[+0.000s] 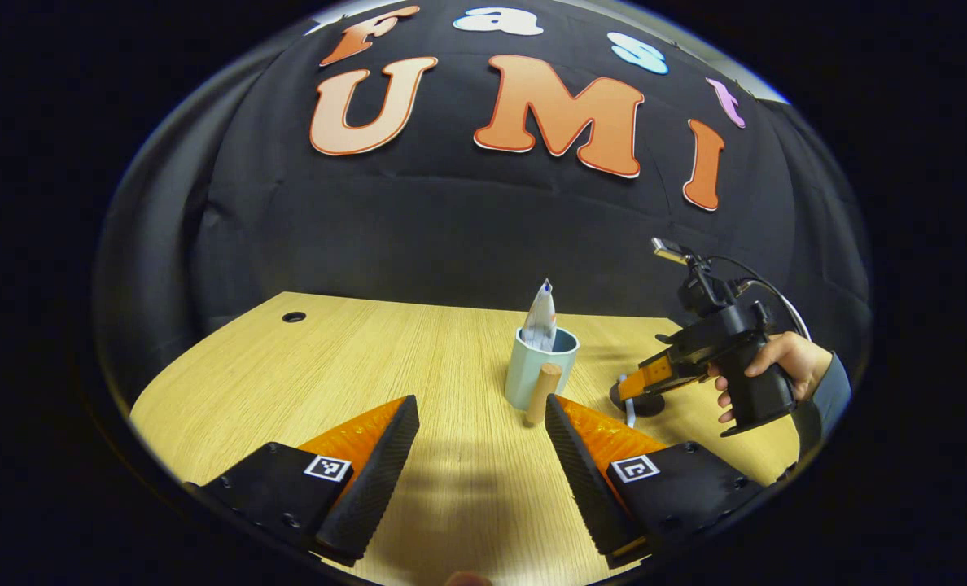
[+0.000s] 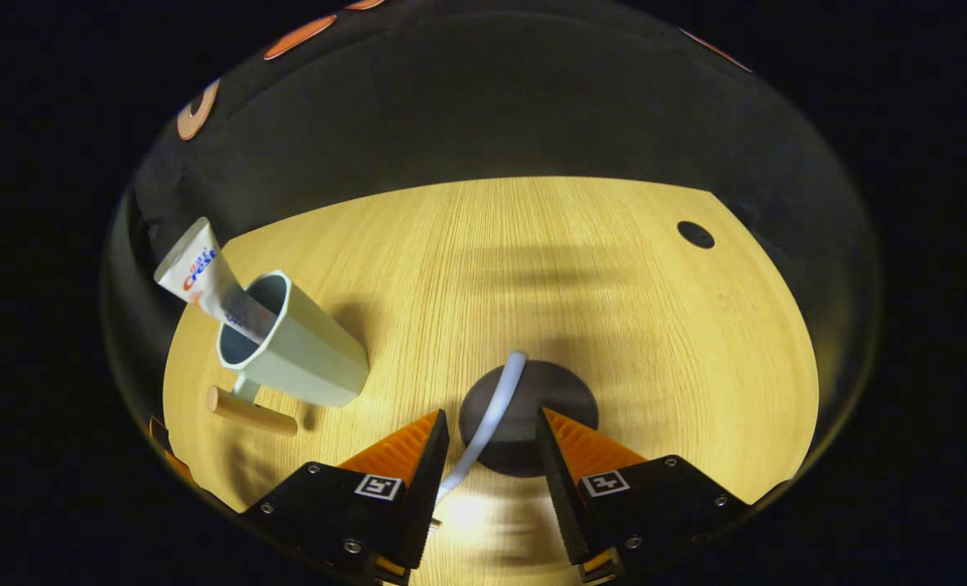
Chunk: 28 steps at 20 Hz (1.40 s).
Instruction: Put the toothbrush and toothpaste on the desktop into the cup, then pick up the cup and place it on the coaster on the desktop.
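Observation:
A pale blue cup (image 1: 532,376) with a wooden handle (image 1: 544,394) stands upright mid-table, and a toothpaste tube (image 1: 540,317) sticks out of it. My left gripper (image 1: 479,456) is open just in front of the cup, holding nothing. In the right gripper view the cup (image 2: 308,354) and toothpaste (image 2: 207,281) are at the left. A white toothbrush (image 2: 487,423) lies across the dark round coaster (image 2: 549,399). My right gripper (image 2: 492,448) is open with one finger on each side of the toothbrush handle. From the left gripper view, the right gripper (image 1: 632,392) points down at the coaster (image 1: 642,404).
The wooden table (image 1: 329,366) has a cable hole (image 1: 294,317) near its far left corner, which appears far right (image 2: 695,234) in the right gripper view. A hand (image 1: 785,362) holds the right gripper at the table's right. The black cloth wall stands behind.

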{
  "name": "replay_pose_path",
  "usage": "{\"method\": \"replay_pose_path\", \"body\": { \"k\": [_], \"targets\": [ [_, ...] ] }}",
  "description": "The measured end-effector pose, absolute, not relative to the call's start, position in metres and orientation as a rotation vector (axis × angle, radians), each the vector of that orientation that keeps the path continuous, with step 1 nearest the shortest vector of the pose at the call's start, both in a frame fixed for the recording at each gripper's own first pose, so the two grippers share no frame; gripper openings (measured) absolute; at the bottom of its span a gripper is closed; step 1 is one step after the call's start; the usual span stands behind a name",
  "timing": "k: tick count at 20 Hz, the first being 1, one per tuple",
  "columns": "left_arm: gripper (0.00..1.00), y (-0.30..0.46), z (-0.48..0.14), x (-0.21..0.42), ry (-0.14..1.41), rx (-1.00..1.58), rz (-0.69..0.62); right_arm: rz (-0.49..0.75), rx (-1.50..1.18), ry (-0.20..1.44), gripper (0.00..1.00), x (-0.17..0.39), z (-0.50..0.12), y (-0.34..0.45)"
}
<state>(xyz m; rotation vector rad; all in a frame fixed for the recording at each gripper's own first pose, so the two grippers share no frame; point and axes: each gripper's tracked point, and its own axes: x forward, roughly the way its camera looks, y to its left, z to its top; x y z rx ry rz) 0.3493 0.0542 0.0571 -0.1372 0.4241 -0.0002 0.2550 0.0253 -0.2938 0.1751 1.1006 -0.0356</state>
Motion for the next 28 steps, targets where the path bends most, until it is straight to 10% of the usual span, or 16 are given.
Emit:
{"method": "replay_pose_path", "body": {
  "k": [13,28],
  "targets": [
    [1.0,0.064,0.043,0.343,0.448,-0.167,0.008,-0.126,0.048,1.097,0.05,0.271,-0.297,0.012],
    [1.0,0.065,0.041,0.348,0.455,-0.17,0.009,0.075,0.226,0.454,0.02,0.333,-0.115,0.035]
  ]
}}
